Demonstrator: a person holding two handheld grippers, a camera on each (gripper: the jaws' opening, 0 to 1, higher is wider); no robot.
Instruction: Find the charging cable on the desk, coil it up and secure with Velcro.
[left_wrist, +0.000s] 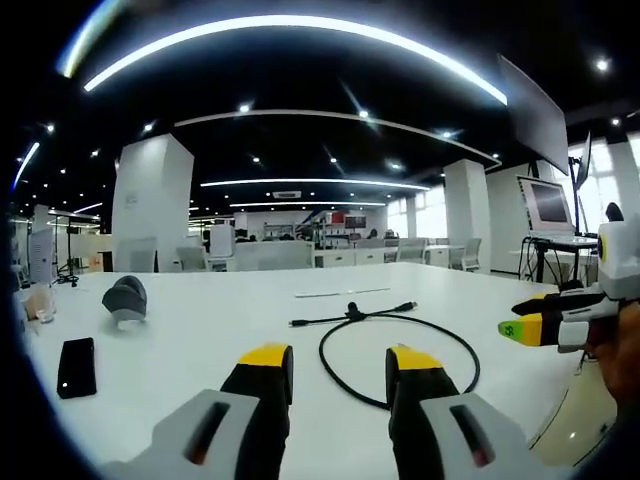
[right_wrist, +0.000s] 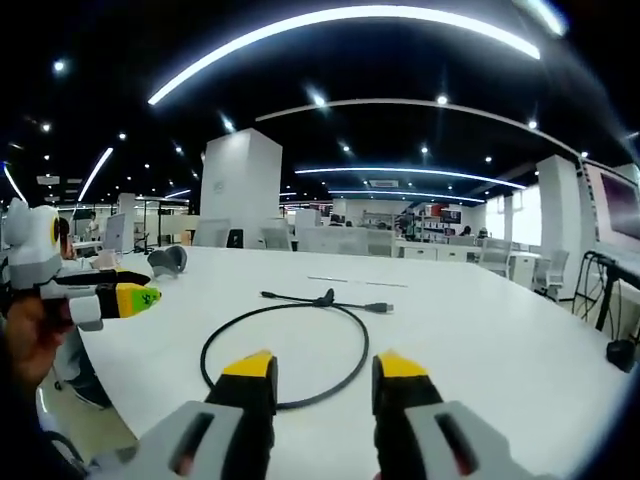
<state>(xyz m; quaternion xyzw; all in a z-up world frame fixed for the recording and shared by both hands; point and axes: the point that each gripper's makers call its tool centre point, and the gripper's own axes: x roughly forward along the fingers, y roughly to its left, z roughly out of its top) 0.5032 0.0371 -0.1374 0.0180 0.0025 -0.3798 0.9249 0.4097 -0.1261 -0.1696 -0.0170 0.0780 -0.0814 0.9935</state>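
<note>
Now the black charging cable (left_wrist: 400, 345) lies on the white worktop (left_wrist: 200, 320) in one big loose ring, with its two plug ends crossing at the far side of the ring and sticking out to each side. It is not coiled up tight yet, and no Velcro strap can be made out for sure; there is a small dark lump where the ends cross, but it is too small to tell what it is. In the left gripper view, the left gripper (left_wrist: 340, 365) hangs just in front of the near edge of the ring, jaws apart and holding nothing. In the right gripper view, the cable (right_wrist: 285, 350) sits right ahead of the right gripper (right_wrist: 325, 370), which is open wide too and empty, and its jaws look like they stand on each side of the ring's near edge. So the right gripper seems a bit nearer. The straight ends run sideways, across both grippers. Past the ring, to the left, sit a black phone (left_wrist: 76, 366) and a grey mouse (left_wrist: 126, 300). No words or brand names can be read anywhere
</note>
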